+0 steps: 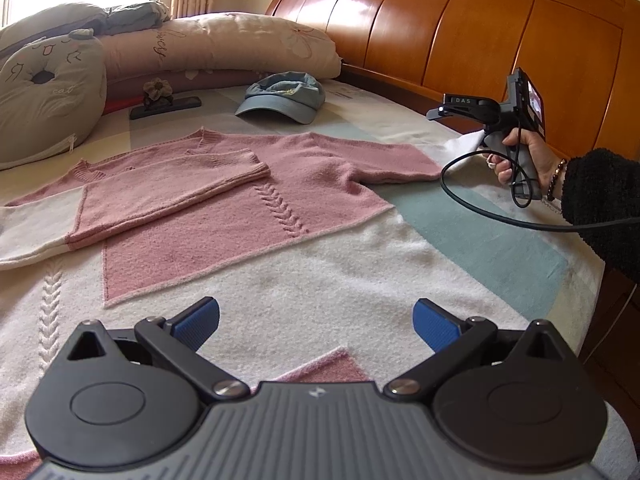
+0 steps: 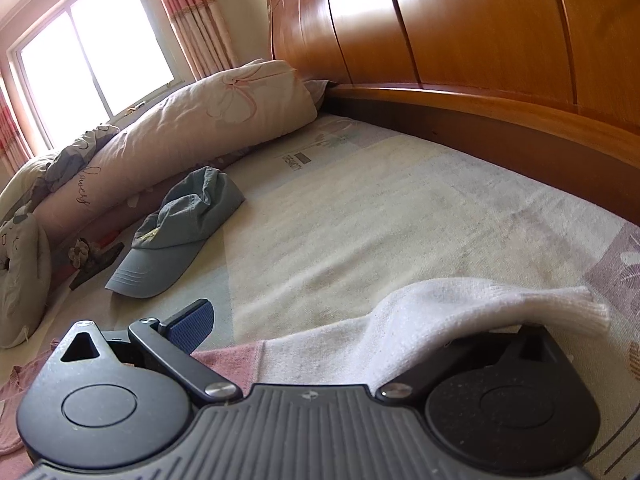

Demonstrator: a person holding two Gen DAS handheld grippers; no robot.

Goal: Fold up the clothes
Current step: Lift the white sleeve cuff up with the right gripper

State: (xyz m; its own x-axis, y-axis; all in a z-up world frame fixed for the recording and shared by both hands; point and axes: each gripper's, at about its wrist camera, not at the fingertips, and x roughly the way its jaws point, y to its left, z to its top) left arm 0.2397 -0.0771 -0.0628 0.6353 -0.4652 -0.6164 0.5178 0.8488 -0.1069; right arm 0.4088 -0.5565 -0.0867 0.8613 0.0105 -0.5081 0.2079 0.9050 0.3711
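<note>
Sunlit bedroom with a wooden headboard (image 1: 460,32), and one soft pink-and-white knit sweater (image 1: 248,208) is lying flat on the bed, one sleeve folded across its chest. It's looking light and floppy, so I'd be grabbing cuffs or hems. Left gripper (image 1: 316,320) is hovering wide open over the white hem; right gripper (image 2: 304,320) is sitting open with the white sleeve cuff (image 2: 500,304) draped over one finger; also one blue cap (image 1: 280,96).
</note>
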